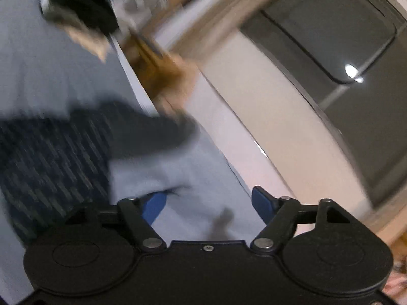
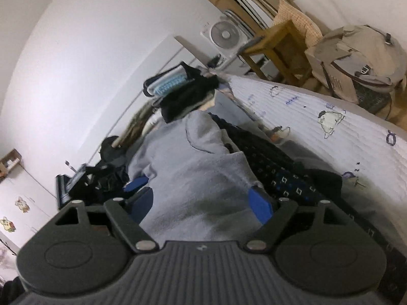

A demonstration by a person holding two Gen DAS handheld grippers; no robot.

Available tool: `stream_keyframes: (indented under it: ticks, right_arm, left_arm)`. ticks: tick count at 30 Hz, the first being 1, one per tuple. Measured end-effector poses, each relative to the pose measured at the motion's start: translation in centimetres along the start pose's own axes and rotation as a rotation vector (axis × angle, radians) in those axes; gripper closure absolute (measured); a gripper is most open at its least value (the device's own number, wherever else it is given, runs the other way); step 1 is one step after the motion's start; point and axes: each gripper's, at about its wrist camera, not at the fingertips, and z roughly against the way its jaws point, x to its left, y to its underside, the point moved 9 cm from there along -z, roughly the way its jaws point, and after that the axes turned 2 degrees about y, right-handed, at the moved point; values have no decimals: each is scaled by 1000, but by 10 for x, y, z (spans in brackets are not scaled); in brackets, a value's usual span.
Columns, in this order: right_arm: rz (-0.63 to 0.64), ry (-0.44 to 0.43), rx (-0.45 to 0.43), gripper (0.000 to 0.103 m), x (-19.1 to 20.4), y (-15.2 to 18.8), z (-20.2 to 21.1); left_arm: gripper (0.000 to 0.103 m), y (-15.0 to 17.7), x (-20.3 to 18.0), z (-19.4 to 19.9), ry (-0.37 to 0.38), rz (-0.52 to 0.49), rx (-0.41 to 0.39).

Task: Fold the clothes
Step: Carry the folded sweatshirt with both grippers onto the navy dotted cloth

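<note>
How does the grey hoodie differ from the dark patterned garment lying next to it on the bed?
The grey hoodie is plain light grey with a fleecy look; the dark patterned garment is black with small blue and white squares. The grey hoodie lies directly ahead of the right gripper, whose jaws stand apart around it; the dark patterned garment lies off to the right of that gripper. The hoodie shows a hood; the patterned garment's shape cannot be told. Both lie spread on the bed.

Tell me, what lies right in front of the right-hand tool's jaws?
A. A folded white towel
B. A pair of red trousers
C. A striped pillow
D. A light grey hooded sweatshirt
D: in the right wrist view the light grey hooded sweatshirt spreads out ahead of the right gripper, its hood at the far end, with a dark patterned garment beside it.
</note>
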Motion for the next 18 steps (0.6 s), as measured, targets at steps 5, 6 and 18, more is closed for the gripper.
stream_keyframes:
  ticks: [5,6,18]
  right_arm:
    - [-4,-12,-21,21,5,0,8]
    - [-7,-6,-31,21,9,-1,13]
    - [255,20,82,18,86,56,0]
  left_arm:
    - [17,-16,-24,17,104,86,-57]
    - [12,-6,-42,7,155,70,-15]
    - [16,79,-70,-118,184,49,295]
